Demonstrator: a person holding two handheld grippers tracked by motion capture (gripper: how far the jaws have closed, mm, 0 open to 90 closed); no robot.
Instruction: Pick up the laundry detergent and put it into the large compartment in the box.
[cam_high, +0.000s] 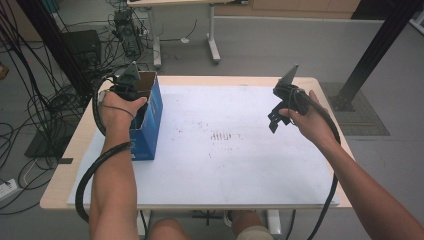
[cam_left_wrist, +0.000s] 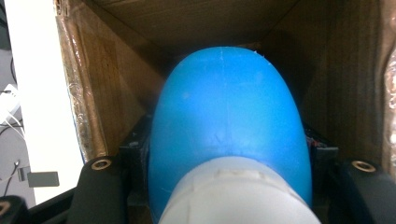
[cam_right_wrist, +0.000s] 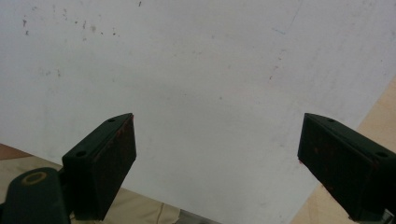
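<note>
Left gripper view: jaws clamp a blue bulb inside the box.

White board on wooden table, cables on floor, possibly desk legs

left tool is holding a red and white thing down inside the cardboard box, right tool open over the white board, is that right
Not quite: the thing in the left tool is blue and white, not red, as the left gripper view shows. It is inside the cardboard box, and the right tool is open over the white board.

Soft, even daylight; close gripper views slightly blurred.
</note>
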